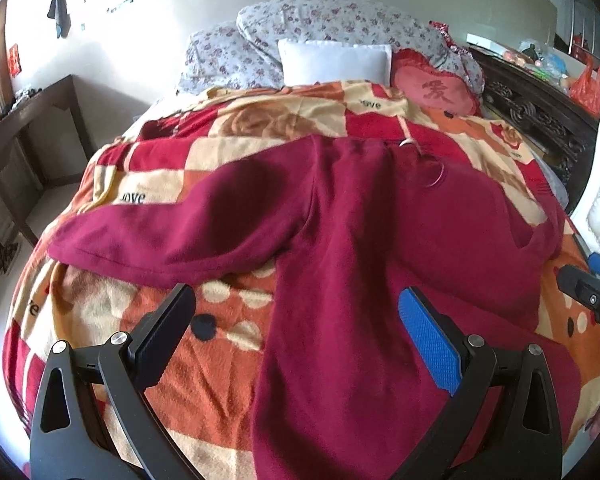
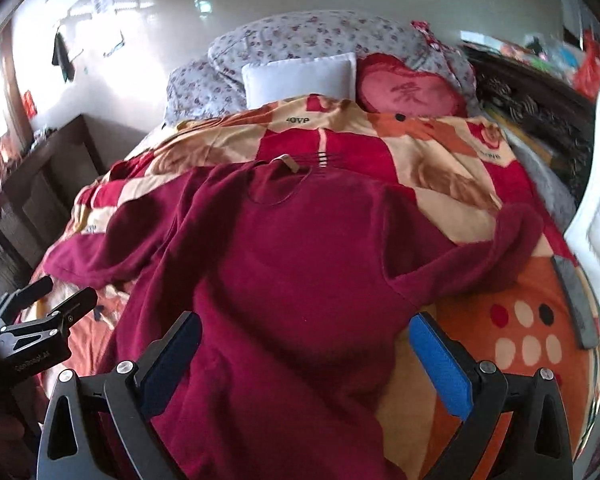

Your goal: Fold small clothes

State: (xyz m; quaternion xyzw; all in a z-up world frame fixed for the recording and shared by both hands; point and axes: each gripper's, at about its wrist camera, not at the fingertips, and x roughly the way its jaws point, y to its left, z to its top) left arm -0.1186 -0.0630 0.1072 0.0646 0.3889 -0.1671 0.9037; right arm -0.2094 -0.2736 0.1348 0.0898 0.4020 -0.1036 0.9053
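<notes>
Left wrist view: both claws (image 1: 296, 320) (image 2: 306, 350) wide apart, empty, above maroon shirt (image 1: 340, 240).

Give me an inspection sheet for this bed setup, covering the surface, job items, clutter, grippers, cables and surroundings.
Surface: bed covered by a red, orange and cream patterned blanket, rumpled.
Job's things: dark red long-sleeved top spread on the blanket, both sleeves out to the sides, neckline toward the pillows.
Clutter: white rectangular pillow, red heart-shaped cushion, floral grey bedding at the head; flat grey strip on the blanket's right edge.
Grippers: left gripper open over the top's hem; right gripper open, holding nothing.
Cables: nothing seen.
Surroundings: dark wooden side table at left, carved dark wood furniture at right.
</notes>
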